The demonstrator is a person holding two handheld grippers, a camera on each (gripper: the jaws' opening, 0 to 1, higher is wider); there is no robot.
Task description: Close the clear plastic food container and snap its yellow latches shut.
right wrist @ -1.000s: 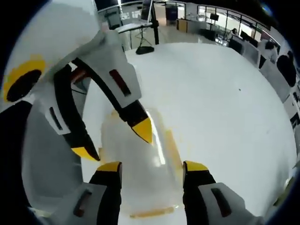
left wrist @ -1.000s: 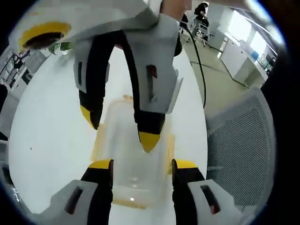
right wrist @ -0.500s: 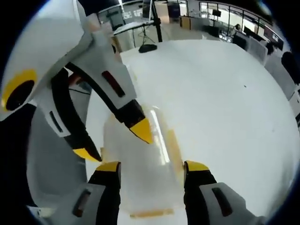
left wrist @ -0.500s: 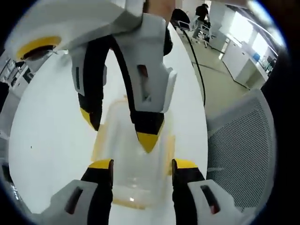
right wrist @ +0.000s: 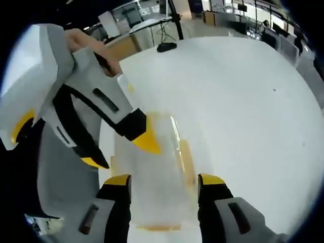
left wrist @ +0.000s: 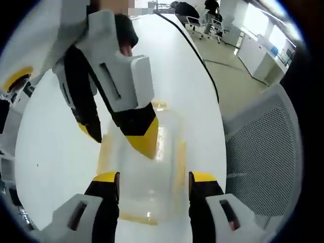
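while both grippers hover open and empty-handed over the container (left wrist: 147, 172) on the table (right wrist: 243, 101), its lid looks down, latches (right wrist: 188, 164) next.

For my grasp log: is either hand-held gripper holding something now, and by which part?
Nothing is held. Both jaw pairs stand open above the clear container: the left hand-held gripper, and the right hand-held gripper, whose yellow tip seems to press the lid.

The clear plastic food container (left wrist: 147, 172) lies flat on the white table (left wrist: 55, 147), yellow latches (left wrist: 105, 152) along its sides.
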